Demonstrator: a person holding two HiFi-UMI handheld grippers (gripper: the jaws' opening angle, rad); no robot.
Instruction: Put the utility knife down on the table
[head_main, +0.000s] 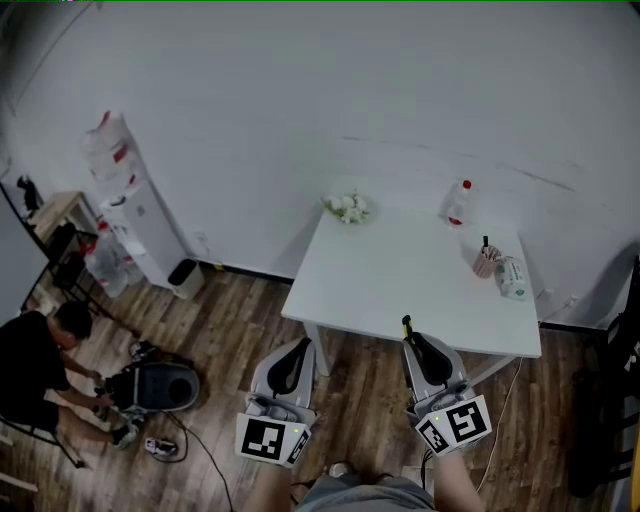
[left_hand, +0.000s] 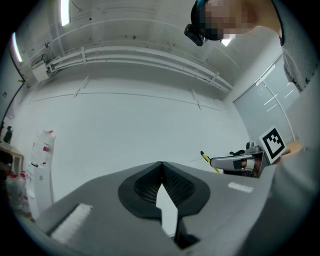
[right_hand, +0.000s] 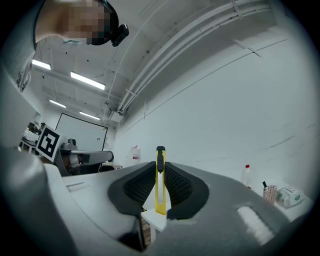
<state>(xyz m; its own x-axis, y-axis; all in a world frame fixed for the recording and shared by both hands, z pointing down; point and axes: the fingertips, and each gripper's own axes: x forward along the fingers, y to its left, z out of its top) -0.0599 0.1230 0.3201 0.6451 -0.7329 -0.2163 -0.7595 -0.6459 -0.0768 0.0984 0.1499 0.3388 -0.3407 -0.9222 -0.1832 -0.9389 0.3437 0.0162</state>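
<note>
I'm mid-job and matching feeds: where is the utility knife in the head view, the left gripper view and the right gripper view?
Head view: the utility knife pokes out of the right gripper, at the near edge of the white table.
Left gripper view: its yellow tip shows right of centre, sticking out of the right gripper.
Right gripper view: the knife is dead centre, clamped between the jaws.
Shared landmark: the right gripper holding it.

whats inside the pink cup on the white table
A dark stick, maybe a pen, pokes up out of the pink cup; the cup's wall hides its lower part and anything else inside.
</note>
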